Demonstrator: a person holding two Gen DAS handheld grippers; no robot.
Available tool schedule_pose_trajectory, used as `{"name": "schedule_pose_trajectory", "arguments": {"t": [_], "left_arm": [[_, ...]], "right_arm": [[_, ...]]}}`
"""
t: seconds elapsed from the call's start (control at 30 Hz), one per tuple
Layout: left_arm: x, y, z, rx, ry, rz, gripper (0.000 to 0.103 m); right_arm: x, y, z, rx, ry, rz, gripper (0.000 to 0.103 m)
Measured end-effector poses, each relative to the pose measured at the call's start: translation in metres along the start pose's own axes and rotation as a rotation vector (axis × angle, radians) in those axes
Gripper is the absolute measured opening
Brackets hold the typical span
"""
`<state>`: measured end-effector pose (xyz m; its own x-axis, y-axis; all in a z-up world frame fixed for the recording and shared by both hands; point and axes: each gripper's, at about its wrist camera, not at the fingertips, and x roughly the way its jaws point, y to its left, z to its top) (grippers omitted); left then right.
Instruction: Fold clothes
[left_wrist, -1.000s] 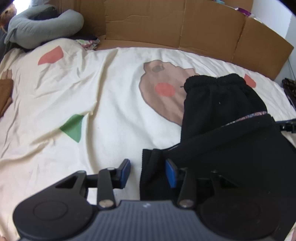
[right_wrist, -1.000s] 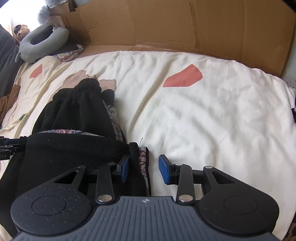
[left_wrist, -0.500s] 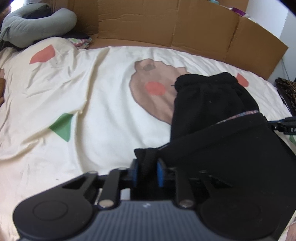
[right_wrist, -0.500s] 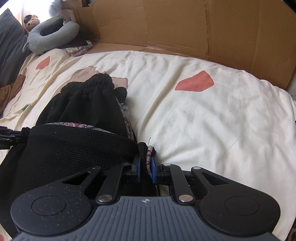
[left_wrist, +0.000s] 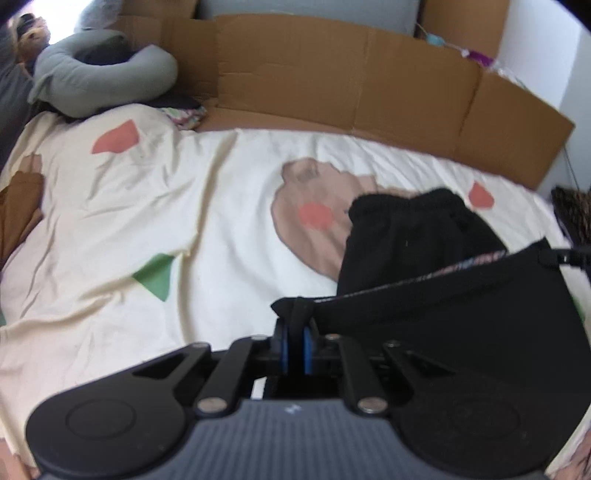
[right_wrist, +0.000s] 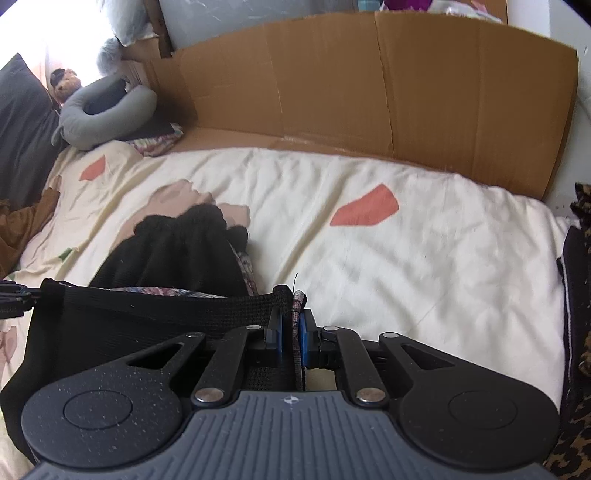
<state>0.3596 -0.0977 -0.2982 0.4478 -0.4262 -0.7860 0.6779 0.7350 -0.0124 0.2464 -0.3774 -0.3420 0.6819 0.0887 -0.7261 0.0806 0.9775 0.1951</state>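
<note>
A black knit garment (left_wrist: 424, 240) with a patterned lining lies on the cream bedsheet (left_wrist: 184, 221), its gathered waistband toward the far side. My left gripper (left_wrist: 294, 343) is shut on the garment's near left corner. My right gripper (right_wrist: 290, 338) is shut on the near right corner of the same black garment (right_wrist: 177, 251). The near edge stretches taut between the two grippers and is lifted off the sheet. In the right wrist view the left gripper's tip (right_wrist: 11, 299) shows at the far left edge.
A cardboard wall (right_wrist: 369, 92) stands along the far side of the bed. A grey curved pillow (left_wrist: 99, 74) lies at the back left over a folded patterned cloth (left_wrist: 184, 116). A leopard-print fabric (right_wrist: 581, 350) lies off the right edge. A brown cloth (left_wrist: 18, 206) sits at the left.
Both grippers went from open to shut on the garment's near corners. They have since risen, lifting the near edge taut above the sheet.
</note>
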Motion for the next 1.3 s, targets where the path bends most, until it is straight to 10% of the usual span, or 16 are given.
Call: {"name": "schedule_pose_trajectory", "arguments": {"t": [0.77,1.3], "left_arm": [[-0.006,-0.001,0.061,0.038,-0.143,0.031,0.008],[0.065,0.009,0.067,0.02,-0.01,0.022,0.008]], "right_arm": [[-0.013,0.004,0.049,0.004,-0.133,-0.047,0.008],[0.043,-0.016,0.055,0.058,-0.002,-0.086,0.008]]}}
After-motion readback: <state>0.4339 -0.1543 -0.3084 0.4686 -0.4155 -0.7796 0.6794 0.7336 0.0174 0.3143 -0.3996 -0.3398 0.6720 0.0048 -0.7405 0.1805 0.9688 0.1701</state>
